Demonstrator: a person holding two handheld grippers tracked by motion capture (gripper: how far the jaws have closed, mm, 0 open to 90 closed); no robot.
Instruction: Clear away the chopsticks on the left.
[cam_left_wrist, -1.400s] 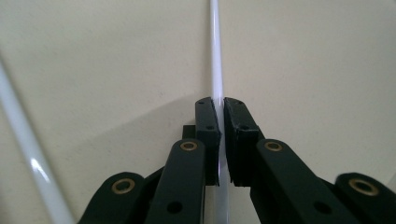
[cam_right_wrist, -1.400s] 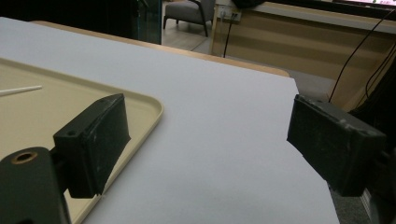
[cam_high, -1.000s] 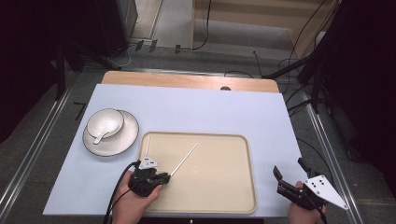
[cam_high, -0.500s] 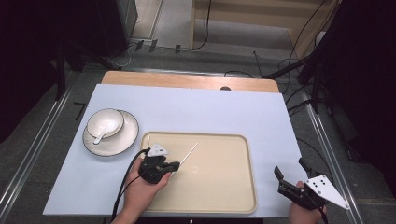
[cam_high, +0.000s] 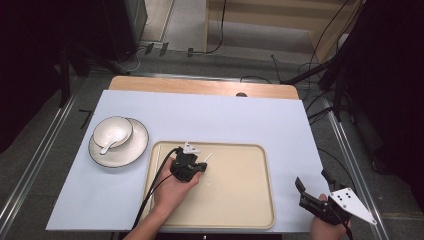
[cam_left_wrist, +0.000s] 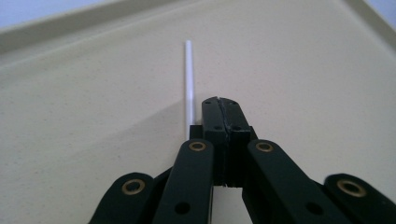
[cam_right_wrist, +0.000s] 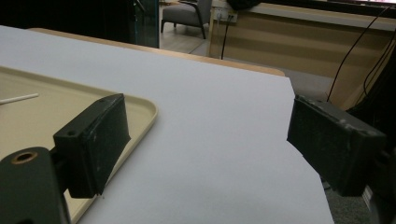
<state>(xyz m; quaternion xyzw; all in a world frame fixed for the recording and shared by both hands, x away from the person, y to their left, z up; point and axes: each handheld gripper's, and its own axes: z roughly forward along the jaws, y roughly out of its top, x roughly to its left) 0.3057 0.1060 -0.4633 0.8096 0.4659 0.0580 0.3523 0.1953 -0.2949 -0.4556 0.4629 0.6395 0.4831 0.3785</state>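
A thin white stick (cam_left_wrist: 188, 79) lies on the beige tray (cam_high: 240, 200), its far end (cam_high: 209, 156) poking out past my left gripper (cam_high: 196, 162). That gripper rests low over the tray's left half. In the left gripper view its jaws (cam_left_wrist: 221, 112) meet with no gap, and the stick runs along their left side and under them rather than between the pads. My right gripper (cam_high: 314, 181) hovers off the tray's right edge near the table's front corner, its jaws (cam_right_wrist: 215, 140) wide apart and holding nothing.
A white bowl with a white spoon (cam_high: 112, 132) sits on a saucer (cam_high: 131, 147) left of the tray. The white table mat (cam_high: 225, 120) stretches beyond the tray. Cables and dark stands crowd the floor behind and to the right.
My left hand has slid up the tray from its front left until the gripper covers most of the stick. The stick's far end has kept its place. The right gripper has stayed put.
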